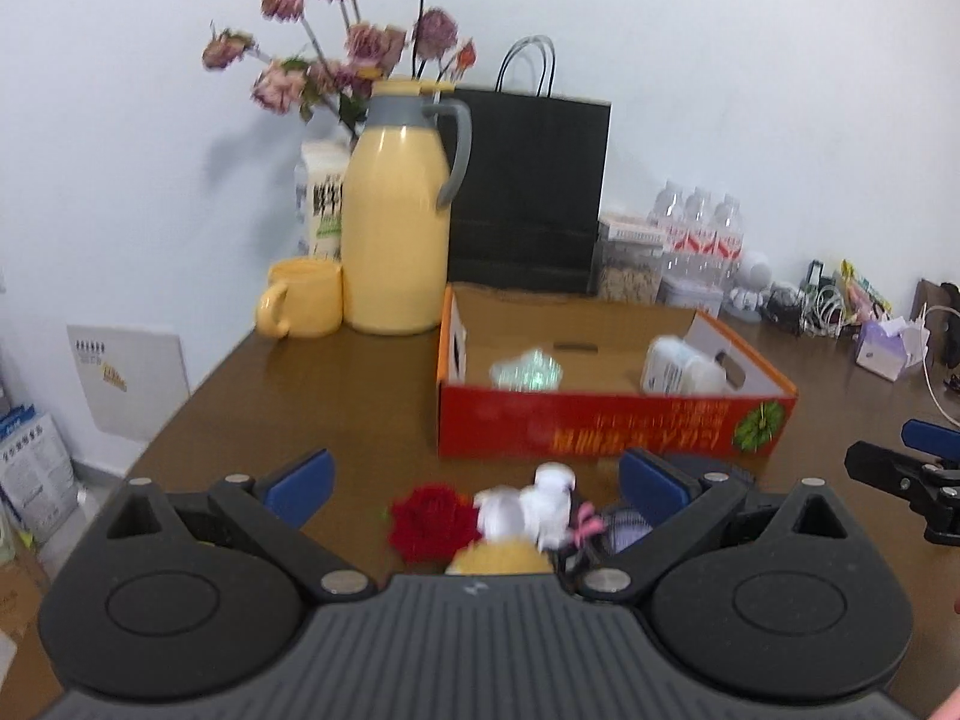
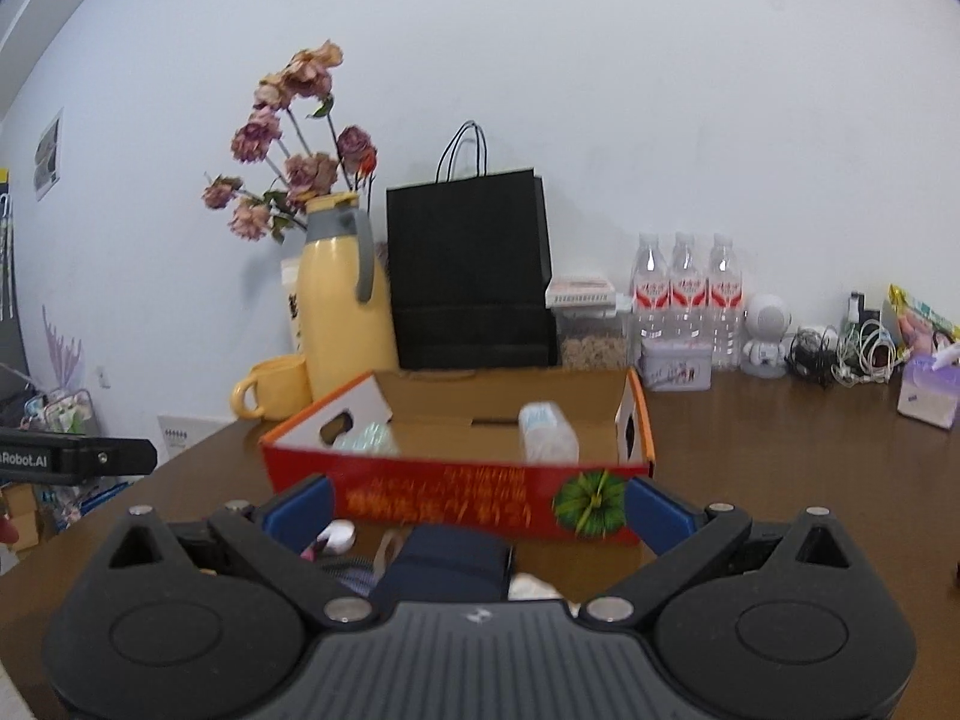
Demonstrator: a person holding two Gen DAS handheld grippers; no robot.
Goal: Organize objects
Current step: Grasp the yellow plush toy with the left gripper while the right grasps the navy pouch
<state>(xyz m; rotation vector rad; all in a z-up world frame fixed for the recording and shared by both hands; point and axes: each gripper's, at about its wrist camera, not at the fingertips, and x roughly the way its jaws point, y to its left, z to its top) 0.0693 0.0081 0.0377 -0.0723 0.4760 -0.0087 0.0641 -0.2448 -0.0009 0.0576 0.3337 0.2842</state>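
Observation:
An open red cardboard box (image 1: 600,420) (image 2: 456,498) stands on the brown table and holds a clear crinkled wrapper (image 1: 527,369) and a white bottle (image 1: 684,367) (image 2: 547,432). My left gripper (image 1: 477,483) is open above a red rose (image 1: 433,521), a white toy figure (image 1: 543,504) and a yellow object (image 1: 499,558) lying in front of the box. My right gripper (image 2: 480,510) is open over a dark blue pouch (image 2: 447,564). A small white item (image 2: 337,535) lies to its left.
A yellow thermos jug (image 1: 399,228) (image 2: 342,312), yellow mug (image 1: 303,299), dried flowers (image 1: 336,54), black paper bag (image 1: 528,192) (image 2: 471,276), water bottles (image 2: 687,294), jars, cables (image 2: 840,351) and a tissue pack (image 2: 927,393) line the back wall. The table's left edge (image 1: 180,414) drops to the floor.

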